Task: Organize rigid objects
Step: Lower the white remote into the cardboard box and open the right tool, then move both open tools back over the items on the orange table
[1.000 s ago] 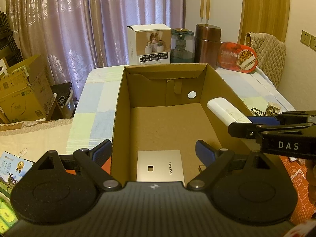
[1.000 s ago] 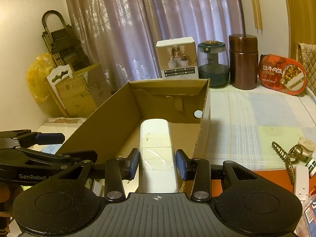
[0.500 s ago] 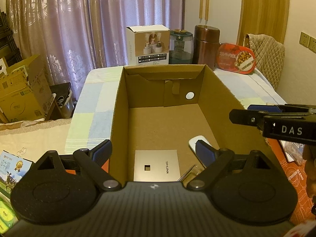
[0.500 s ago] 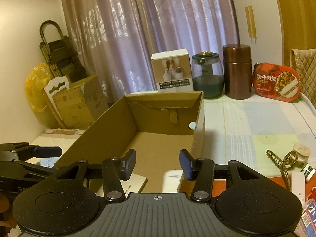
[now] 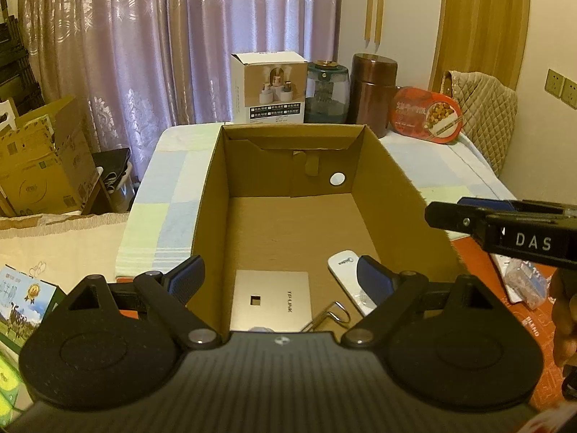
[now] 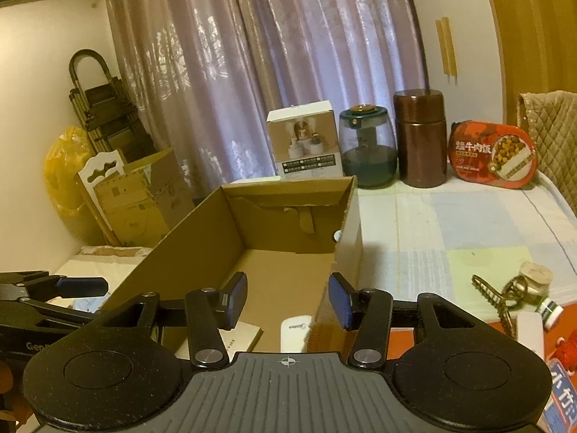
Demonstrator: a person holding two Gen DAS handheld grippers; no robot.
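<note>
Right gripper (image 6: 286, 301) apart, empty, above box (image 6: 274, 216) edge. Left gripper (image 5: 279, 281) wide, empty, straddling near wall. Remote (image 5: 348, 274) lay flat inside, beside router (image 5: 272, 299). Best lifted clear of wall before reaching for keys (image 6: 501, 294).

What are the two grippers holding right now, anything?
Left gripper: open, holding nothing.
Right gripper: open and empty; the white remote lies in the cardboard box.

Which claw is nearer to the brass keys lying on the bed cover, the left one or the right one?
Right. The right claw sits at the cardboard box's near right wall, with the brass keys just beyond it. The left claw hangs over the box's left side, farther away.
</note>
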